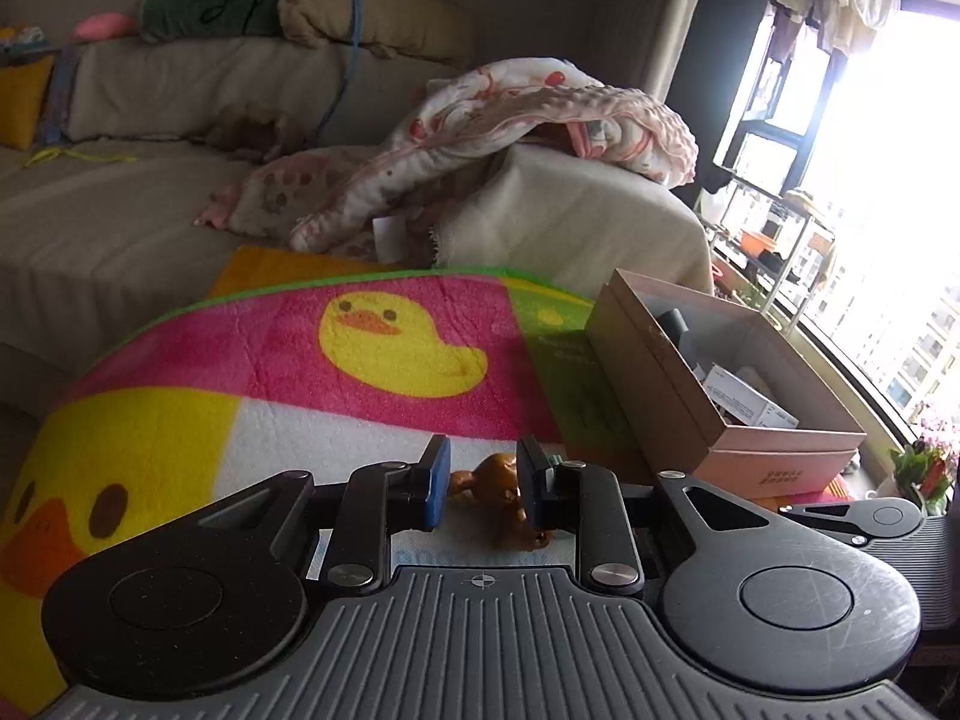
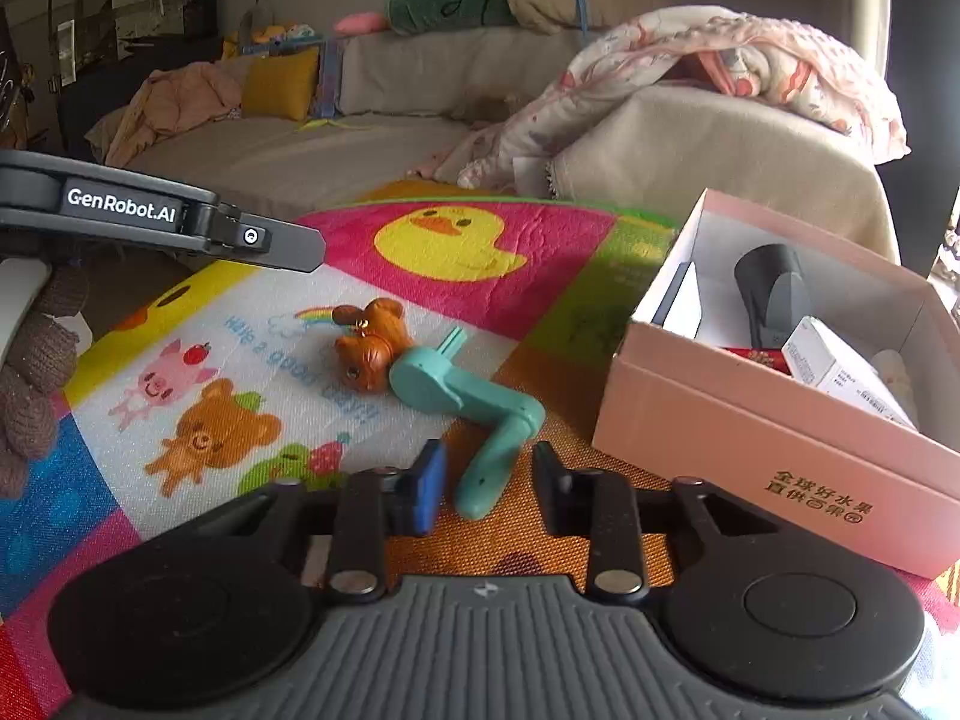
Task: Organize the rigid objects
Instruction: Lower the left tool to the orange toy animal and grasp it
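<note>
I am holding my right tongs (image 2: 489, 468) low over the play mat (image 2: 540, 294), their jaws standing apart. The lower end of the teal toy (image 2: 456, 390) is lying between them, and neither pad is pressing on it. The toy's other end is touching the brown toy dog (image 2: 369, 342), which is lying on its side on the mat. I am holding my left tongs (image 1: 483, 462) with only a narrow gap between the pads, gripping nothing; the dog is showing through that gap, down on the mat. The pink box (image 2: 750, 420) is sitting open just to the right, holding a dark grey thing (image 2: 771, 294) and a white carton (image 2: 834, 366).
</note>
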The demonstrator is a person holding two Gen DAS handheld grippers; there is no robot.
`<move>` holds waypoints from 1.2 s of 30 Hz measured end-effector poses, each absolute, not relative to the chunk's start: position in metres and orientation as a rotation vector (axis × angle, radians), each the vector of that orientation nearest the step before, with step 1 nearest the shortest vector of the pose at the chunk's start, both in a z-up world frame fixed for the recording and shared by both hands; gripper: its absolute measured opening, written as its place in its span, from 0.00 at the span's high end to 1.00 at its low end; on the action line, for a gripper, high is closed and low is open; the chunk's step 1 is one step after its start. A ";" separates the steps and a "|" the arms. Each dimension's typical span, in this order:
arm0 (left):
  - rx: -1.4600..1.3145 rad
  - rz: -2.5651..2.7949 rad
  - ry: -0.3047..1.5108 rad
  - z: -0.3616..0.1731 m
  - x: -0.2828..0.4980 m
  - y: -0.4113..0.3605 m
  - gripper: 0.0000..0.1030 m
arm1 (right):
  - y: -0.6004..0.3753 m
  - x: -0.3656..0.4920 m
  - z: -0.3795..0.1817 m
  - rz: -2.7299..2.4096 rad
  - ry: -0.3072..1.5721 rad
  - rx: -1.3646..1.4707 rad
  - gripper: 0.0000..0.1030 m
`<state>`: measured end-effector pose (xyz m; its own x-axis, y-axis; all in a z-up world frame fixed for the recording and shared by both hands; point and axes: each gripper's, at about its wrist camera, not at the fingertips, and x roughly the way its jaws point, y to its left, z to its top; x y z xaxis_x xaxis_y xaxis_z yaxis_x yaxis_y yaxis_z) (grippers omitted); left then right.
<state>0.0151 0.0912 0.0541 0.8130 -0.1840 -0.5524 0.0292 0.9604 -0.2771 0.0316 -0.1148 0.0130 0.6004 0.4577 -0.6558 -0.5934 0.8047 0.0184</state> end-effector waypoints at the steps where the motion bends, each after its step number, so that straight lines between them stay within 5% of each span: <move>1: -0.275 -0.115 0.620 0.051 0.016 0.092 0.74 | -0.116 0.030 0.012 0.619 0.704 -0.213 0.80; 14: -0.333 -0.096 0.672 0.038 0.026 0.085 0.74 | -0.202 -0.025 0.010 0.481 0.640 -0.364 0.85; 16: -0.323 -0.107 0.679 0.038 0.030 0.079 0.74 | -0.215 -0.025 0.009 0.437 0.638 -0.344 0.80; 20: -0.259 -0.112 0.704 0.035 0.039 0.063 0.74 | -0.232 -0.026 0.009 0.436 0.659 -0.219 0.38; 36: -0.094 -0.255 0.754 0.016 0.046 0.019 0.71 | -0.232 -0.021 0.005 0.434 0.694 -0.174 0.29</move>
<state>0.0456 0.0194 0.0156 0.6996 -0.2623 -0.6647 0.1948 0.9650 -0.1757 -0.0213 -0.2316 0.0050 0.6838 0.3283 -0.6517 -0.4420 0.8970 -0.0119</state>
